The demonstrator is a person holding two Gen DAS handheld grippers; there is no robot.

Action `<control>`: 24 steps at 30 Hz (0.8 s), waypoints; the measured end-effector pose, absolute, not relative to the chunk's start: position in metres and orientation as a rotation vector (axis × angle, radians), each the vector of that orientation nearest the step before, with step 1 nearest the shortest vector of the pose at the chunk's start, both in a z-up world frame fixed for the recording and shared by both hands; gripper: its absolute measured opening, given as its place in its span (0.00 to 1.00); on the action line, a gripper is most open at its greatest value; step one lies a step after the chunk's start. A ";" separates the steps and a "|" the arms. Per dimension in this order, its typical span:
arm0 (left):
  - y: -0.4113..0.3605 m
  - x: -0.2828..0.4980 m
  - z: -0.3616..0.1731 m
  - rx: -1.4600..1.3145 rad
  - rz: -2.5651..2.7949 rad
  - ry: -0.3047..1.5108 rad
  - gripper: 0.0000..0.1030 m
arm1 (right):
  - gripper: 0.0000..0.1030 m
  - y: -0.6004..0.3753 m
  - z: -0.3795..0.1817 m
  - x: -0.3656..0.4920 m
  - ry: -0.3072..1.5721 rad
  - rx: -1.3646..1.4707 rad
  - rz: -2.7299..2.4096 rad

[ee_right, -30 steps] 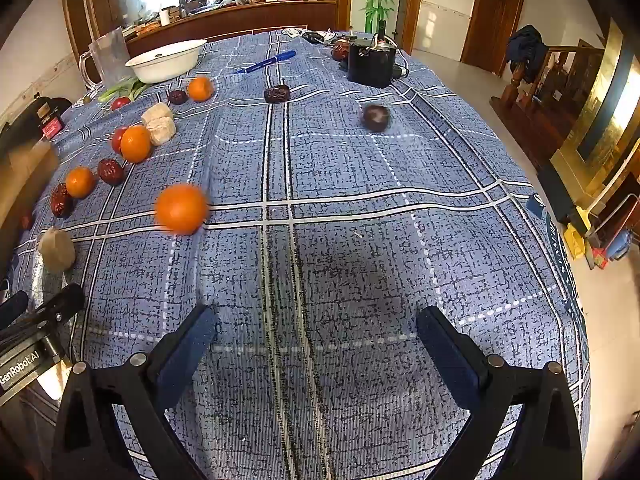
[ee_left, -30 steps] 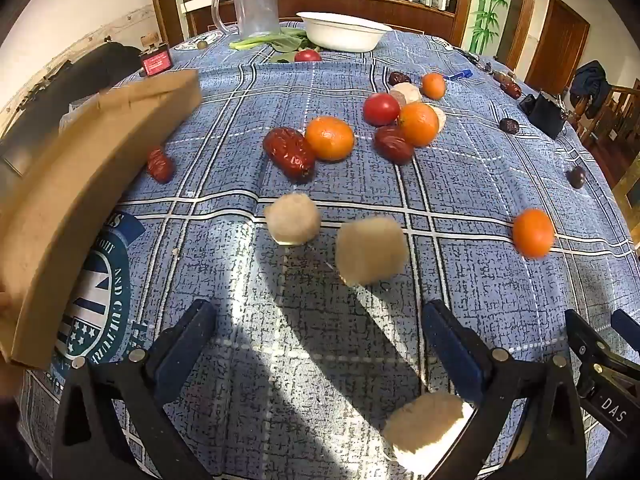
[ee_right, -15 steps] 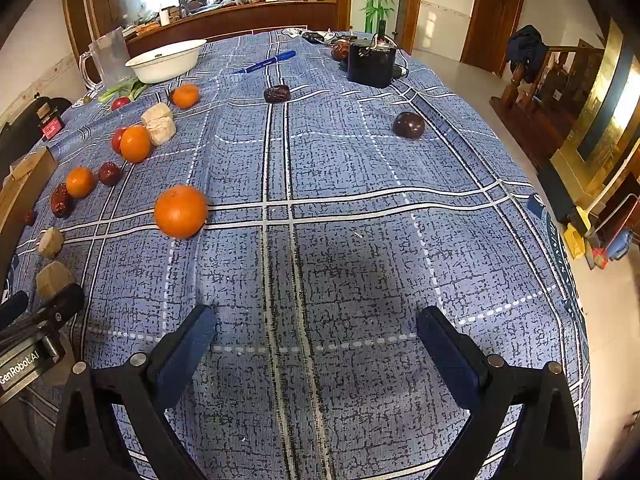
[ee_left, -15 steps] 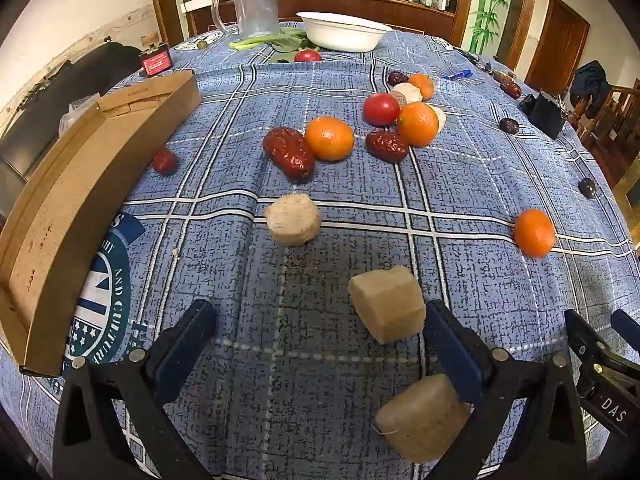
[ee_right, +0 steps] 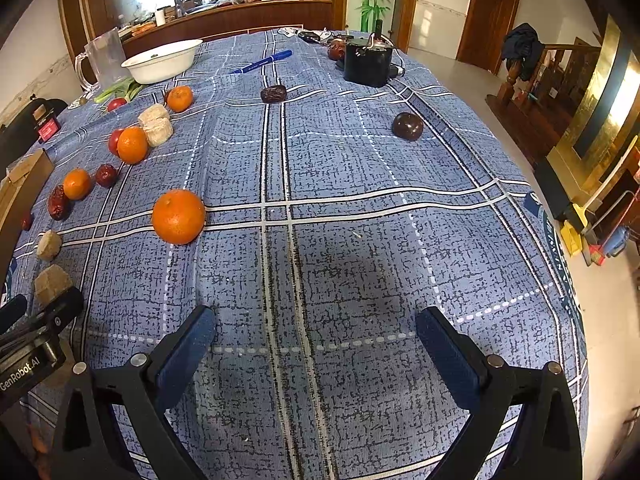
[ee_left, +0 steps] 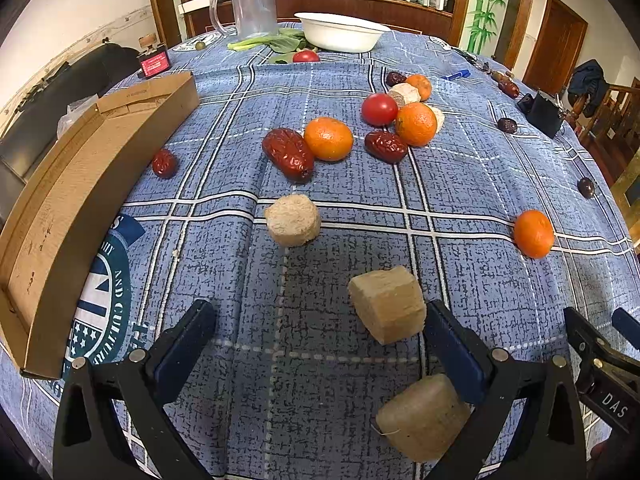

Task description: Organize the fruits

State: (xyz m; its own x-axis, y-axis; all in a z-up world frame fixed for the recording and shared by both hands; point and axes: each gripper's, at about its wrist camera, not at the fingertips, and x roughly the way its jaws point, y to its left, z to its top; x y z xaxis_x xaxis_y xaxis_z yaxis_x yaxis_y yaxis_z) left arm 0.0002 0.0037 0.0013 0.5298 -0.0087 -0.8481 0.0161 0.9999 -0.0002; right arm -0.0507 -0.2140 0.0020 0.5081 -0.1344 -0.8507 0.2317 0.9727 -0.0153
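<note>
Fruits lie scattered on a blue checked tablecloth. In the left wrist view, oranges, red dates, a tomato and tan sugar-cane chunks lie ahead, and a lone orange is at right. A flat cardboard box lies at left. My left gripper is open and empty, with one tan chunk beside its right finger and another under it. My right gripper is open and empty over bare cloth; an orange and a dark passion fruit lie ahead.
A white bowl, a glass jug and greens stand at the far side. A black device, a blue pen and a date lie far ahead in the right wrist view. The table edge drops off at right.
The cardboard box has been set down flat at the left. The tumbling fruits and chunks have come to rest. Both grippers stay where they were.
</note>
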 end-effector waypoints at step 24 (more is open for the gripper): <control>0.100 -0.031 0.100 -0.010 0.083 0.751 1.00 | 0.99 -0.134 0.094 -0.075 0.832 0.068 -0.078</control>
State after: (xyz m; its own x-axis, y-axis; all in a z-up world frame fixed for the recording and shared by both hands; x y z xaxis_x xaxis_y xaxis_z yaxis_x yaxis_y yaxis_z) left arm -0.0306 0.0999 0.1001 0.7277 0.0722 -0.6821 -0.0792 0.9966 0.0210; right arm -0.0755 -0.1338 0.0936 0.6711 -0.0422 -0.7402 0.0958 0.9949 0.0301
